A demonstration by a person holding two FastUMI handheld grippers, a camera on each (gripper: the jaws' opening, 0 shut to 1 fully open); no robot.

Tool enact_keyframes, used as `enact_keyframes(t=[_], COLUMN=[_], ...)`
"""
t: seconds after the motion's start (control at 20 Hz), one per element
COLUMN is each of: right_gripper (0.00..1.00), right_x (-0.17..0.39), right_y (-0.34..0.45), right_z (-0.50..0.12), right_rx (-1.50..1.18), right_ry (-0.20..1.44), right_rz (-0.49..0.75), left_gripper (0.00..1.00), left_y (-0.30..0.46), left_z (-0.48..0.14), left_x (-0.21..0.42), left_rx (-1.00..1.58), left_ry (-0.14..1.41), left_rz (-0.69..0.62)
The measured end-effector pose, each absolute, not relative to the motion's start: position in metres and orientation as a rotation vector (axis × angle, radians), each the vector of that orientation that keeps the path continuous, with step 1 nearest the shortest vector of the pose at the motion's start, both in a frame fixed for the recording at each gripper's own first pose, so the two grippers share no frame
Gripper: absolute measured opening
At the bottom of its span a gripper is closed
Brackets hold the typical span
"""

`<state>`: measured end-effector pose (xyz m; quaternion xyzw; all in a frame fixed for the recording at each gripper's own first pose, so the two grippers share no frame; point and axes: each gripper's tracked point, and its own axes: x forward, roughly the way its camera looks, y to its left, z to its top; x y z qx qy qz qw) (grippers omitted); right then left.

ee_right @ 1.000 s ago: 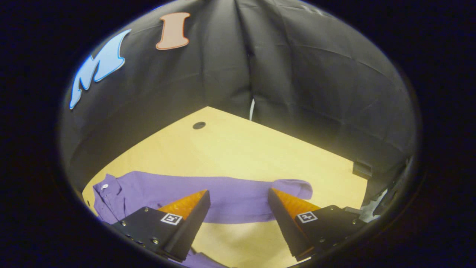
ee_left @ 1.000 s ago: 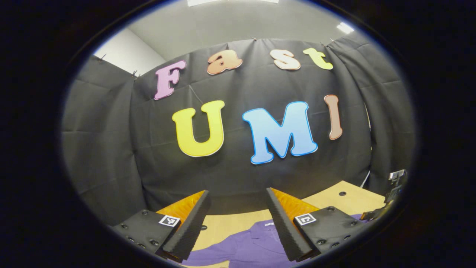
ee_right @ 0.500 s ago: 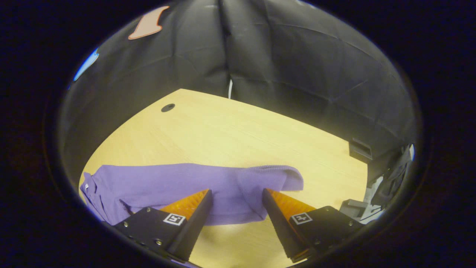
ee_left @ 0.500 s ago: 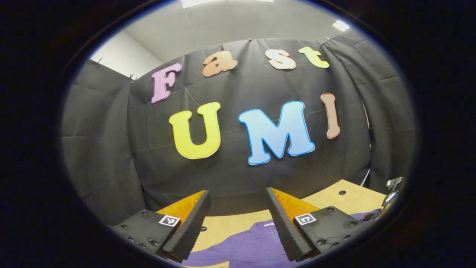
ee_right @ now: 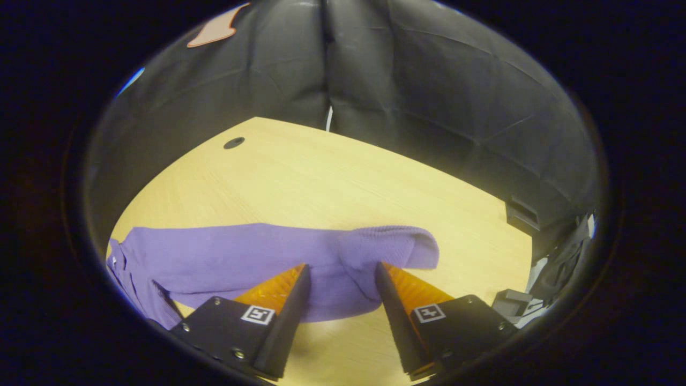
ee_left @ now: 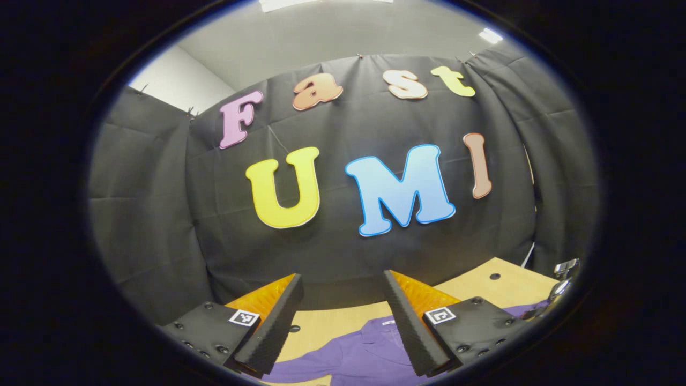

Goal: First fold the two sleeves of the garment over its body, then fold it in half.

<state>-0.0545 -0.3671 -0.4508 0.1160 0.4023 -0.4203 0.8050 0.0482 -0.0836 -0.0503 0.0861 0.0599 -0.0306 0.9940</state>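
Right gripper (ee_right: pixel 340 300) jaws apart, straddling purple garment's sleeve (ee_right: pixel 375 257) on wooden table (ee_right: pixel 332 177). Left gripper (ee_left: pixel 340 311) jaws apart, raised above garment (ee_left: pixel 359 354) (collar end).

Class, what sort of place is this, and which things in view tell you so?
Probably a recording booth, not a home: black cloth walls close round a bare wooden table with a purple garment on it, and a hand-held gripper hangs over the sleeve.
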Motion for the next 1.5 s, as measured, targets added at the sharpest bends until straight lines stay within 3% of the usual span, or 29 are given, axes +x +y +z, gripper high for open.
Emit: enact_keyframes(t=[0.05,0.15,0.25,0.35,0.4,0.5,1.0,1.5], right_gripper=[0.79,0.66,0.65,0.24,0.24,0.03,0.01,0.01], right_x=[-0.053,-0.053,-0.054,-0.052,-0.050,-0.048,-0.028,0.030], right_y=[-0.367,-0.367,-0.368,-0.368,-0.369,-0.369,-0.360,-0.272], right_z=[-0.453,-0.455,-0.452,-0.454,-0.450,-0.450,-0.419,-0.372], right_rx=[0.246,0.245,0.253,0.275,0.280,0.296,0.316,0.243], right_ry=[0.856,0.861,0.851,0.856,0.848,0.850,0.794,0.713], right_rz=[-0.887,-0.872,-0.862,-0.864,-0.858,-0.872,-0.814,-0.602], left_gripper=[0.95,0.95,0.95,0.95,0.95,0.95,0.95,0.95], left_y=[-0.083,-0.082,-0.078,-0.073,-0.070,-0.066,-0.056,-0.027], left_z=[-0.050,-0.050,-0.050,-0.048,-0.046,-0.044,-0.049,-0.058], left_x=[0.048,0.047,0.045,0.044,0.043,0.042,0.044,0.046], left_rx=[0.171,0.166,0.161,0.166,0.168,0.172,0.145,0.103], left_ry=[0.120,0.118,0.113,0.108,0.103,0.101,0.099,0.102], left_rz=[-0.060,-0.057,-0.051,-0.041,-0.036,-0.031,-0.032,-0.013])
